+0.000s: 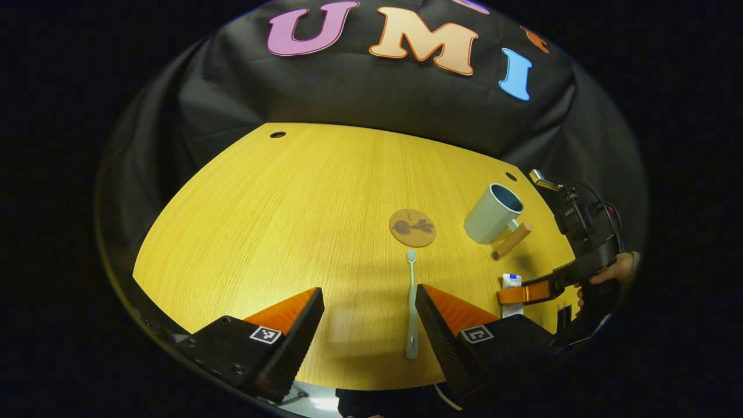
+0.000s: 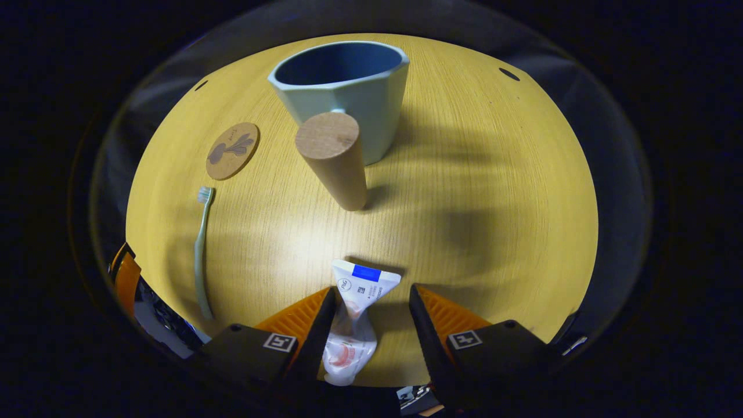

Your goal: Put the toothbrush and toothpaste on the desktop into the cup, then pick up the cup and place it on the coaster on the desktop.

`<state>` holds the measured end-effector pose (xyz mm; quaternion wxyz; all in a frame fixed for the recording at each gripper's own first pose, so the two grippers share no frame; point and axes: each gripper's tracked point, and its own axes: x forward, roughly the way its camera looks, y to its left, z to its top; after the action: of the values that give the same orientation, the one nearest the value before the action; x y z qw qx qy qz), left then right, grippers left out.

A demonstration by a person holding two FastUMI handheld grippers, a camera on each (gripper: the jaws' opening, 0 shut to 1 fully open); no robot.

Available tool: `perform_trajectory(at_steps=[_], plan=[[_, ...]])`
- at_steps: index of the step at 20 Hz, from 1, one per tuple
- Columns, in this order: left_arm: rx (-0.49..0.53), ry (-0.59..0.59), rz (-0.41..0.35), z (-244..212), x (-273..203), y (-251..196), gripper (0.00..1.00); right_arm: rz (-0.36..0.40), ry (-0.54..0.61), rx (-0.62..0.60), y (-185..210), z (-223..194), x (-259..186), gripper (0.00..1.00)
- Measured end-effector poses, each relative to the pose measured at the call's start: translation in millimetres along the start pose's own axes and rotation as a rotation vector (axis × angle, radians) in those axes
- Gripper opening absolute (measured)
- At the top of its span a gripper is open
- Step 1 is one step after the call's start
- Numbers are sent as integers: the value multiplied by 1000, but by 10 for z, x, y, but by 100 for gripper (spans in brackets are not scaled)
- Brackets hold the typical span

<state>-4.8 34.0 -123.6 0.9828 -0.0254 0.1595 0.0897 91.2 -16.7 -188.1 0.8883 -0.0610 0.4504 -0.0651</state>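
A pale green toothbrush lies on the yellow desktop, bristles pointing away, between the fingers of my open left gripper and close to its right finger. The white toothpaste tube lies between the fingers of my open right gripper; it is against the left finger, with a gap to the right one. The light blue cup with a wooden peg handle stands upright beyond the tube. The round cork coaster lies just past the toothbrush head, left of the cup.
In the left gripper view, the right gripper hovers over the toothpaste at the table's right edge, held by a hand. Small holes mark the desktop's far corners. Black cloth closes off the back.
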Motion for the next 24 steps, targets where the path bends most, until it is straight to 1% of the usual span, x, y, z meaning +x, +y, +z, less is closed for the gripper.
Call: perform_trajectory(at_steps=[3,4,6,7,10,11,12,13,15,17,20,24], plan=[[10,13,-8,-22,36,-51,95,1,1,2,-23,2,-20,64],[13,18,-9,-27,43,-63,95,3,2,3,-29,-8,-2,55],[17,31,-11,-46,67,-87,95,7,-7,-7,-31,-7,0,34],[19,40,-17,-57,100,-110,95,11,-17,-30,-30,1,-8,29],[21,81,-55,-102,168,-217,95,17,-37,-86,-10,13,-29,29],[23,102,-66,-132,195,-259,95,17,-36,-98,-4,19,-33,25],[29,120,-75,-150,231,-297,95,16,-38,-93,-5,9,-38,25],[37,138,-83,-175,266,-319,95,16,-46,-94,-2,1,-22,22],[48,173,-96,-167,346,-349,95,17,-68,-104,-3,2,-23,22],[55,209,-100,-187,449,-389,95,16,-81,-85,-5,1,-38,22],[95,264,-117,-230,548,-470,95,22,-84,-83,-8,1,-38,22],[143,357,-111,-310,692,-546,96,31,-91,-80,-11,2,-35,21]])
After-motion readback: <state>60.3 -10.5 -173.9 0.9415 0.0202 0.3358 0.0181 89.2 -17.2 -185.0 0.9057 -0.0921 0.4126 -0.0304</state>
